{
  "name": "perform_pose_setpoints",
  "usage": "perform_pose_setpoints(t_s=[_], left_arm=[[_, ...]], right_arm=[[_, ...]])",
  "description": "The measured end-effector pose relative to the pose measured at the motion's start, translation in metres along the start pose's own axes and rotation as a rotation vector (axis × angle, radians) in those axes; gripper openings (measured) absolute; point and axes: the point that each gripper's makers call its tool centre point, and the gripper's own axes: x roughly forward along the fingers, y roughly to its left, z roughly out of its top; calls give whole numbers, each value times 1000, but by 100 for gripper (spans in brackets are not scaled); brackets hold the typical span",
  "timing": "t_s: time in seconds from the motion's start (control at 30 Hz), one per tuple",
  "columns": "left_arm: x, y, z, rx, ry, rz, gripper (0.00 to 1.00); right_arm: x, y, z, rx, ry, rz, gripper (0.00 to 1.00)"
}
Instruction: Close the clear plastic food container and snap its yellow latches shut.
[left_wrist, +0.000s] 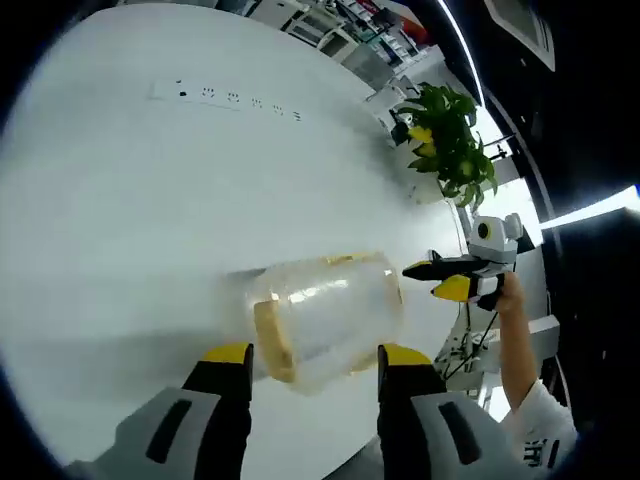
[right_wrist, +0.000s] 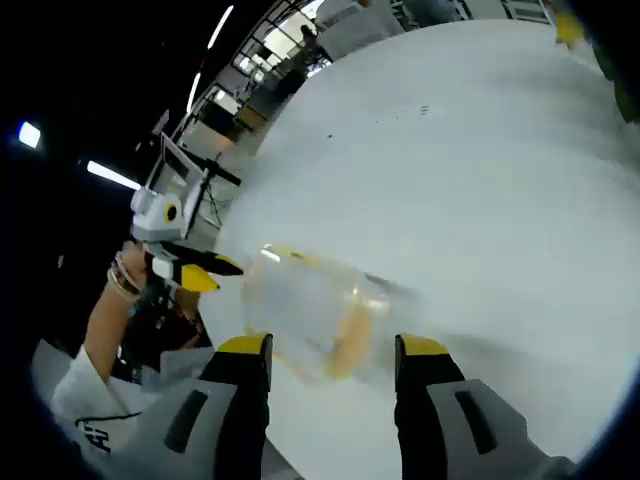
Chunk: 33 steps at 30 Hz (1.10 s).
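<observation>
I have the clear plastic food container (left_wrist: 325, 320) sitting on the white desk (left_wrist: 140, 190) near its edge, and both views are smeared with motion, so I cannot make out whether the lid is seated or where each yellow latch (left_wrist: 272, 345) stands; I only see a yellowish band on the side nearest my left hand-held gripper (left_wrist: 315, 362). That gripper's jaws are spread wide, one on each side of the container and apart from it, holding nothing. In the right gripper view my right hand-held gripper (right_wrist: 332, 352) is likewise spread, its yellow-tipped jaws straddling the container (right_wrist: 315, 315) without touching it. From the left gripper view, the right hand-held gripper (left_wrist: 452, 278) comes in from the far side, its tips near the container wall. My worry is this: the container looks light and smooth, and with nothing clamping it, a push on one latch would likely slide or tip it toward the desk edge instead of snapping anything shut. Working through blur, I could also press on the clear wall, not a latch, and pop the lid askew. The potted plant (left_wrist: 450, 140) and power strip (left_wrist: 225, 97) sit well apart, so I judge them no hazard.
</observation>
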Motion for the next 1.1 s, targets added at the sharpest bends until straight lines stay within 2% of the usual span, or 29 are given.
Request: perform_pose_setpoints(t_s=[0.03,0.1,0.2,0.37,0.43,0.53,0.67,1.1], left_arm=[[2,1,-4,-12,20,11,53],[6,-2,-8,3,40,6,43],[11,-3,-9,-9,40,17,38],[15,1,-4,-12,22,55,22],[15,3,-4,-21,24,64,22],[17,3,-4,-15,30,82,21],[15,10,-6,-18,66,136,14],[15,12,-3,-7,96,125,13]], right_arm=[[1,0,-1,1,-2,2,41],[4,-5,-2,-30,8,-26,37],[9,-20,-5,-94,81,-113,35],[19,-22,-8,-153,137,-142,30],[23,-24,-9,-157,157,-150,28],[24,-33,-10,-199,182,-206,22],[25,-31,-9,-198,190,-202,22],[25,-31,-9,-225,222,-220,20]])
